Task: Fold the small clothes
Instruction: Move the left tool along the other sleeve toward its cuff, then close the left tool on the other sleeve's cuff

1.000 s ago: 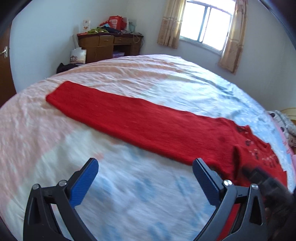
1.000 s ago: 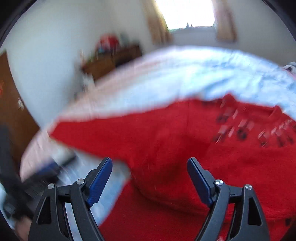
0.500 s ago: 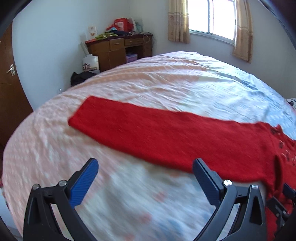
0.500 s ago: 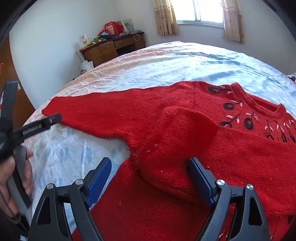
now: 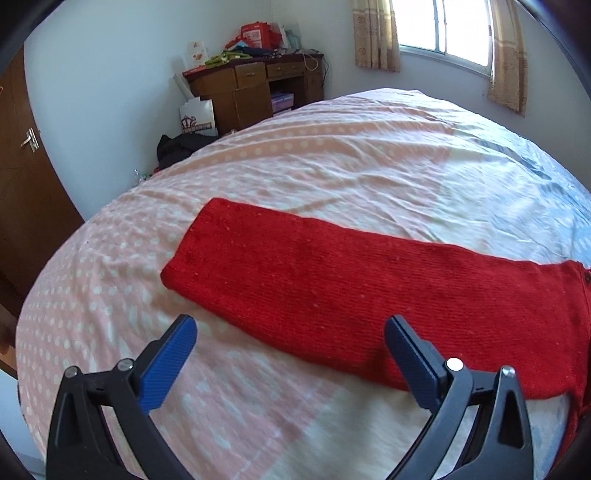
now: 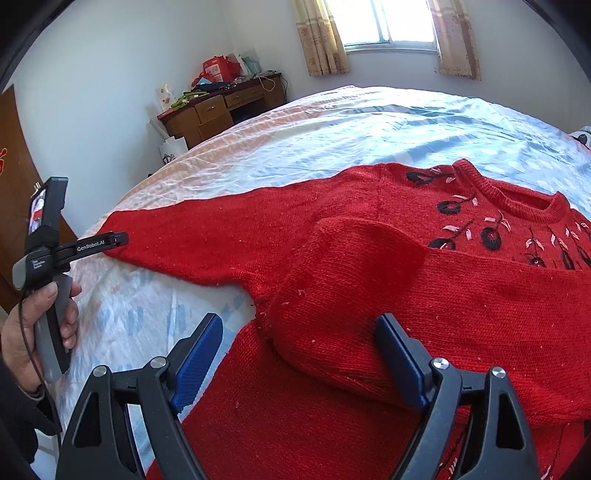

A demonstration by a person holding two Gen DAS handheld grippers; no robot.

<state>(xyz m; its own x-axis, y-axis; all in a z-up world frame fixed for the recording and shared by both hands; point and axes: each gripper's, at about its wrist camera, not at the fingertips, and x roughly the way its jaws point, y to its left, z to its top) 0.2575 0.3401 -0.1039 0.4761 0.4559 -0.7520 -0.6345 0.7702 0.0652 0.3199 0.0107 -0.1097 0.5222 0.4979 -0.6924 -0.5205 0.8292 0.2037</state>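
Note:
A red knitted sweater (image 6: 388, 266) with black and pink flowers near the collar lies flat on the bed. One sleeve is folded across its chest. The other sleeve (image 5: 332, 284) stretches out to the left, its cuff at the far end. My left gripper (image 5: 291, 354) is open and empty, hovering just in front of that outstretched sleeve near its cuff. It also shows in the right wrist view (image 6: 110, 240), held in a hand beside the cuff. My right gripper (image 6: 299, 350) is open and empty, above the folded sleeve and the sweater's body.
The bed (image 5: 332, 155) has a wrinkled pink and blue dotted sheet. A wooden desk (image 5: 258, 88) with clutter stands by the far wall, a brown door (image 5: 22, 184) at the left, a curtained window (image 5: 443, 29) at the back.
My left gripper has moved left along the outstretched sleeve toward its cuff. My right gripper has settled and steadied over the folded sleeve. Both have stayed open.

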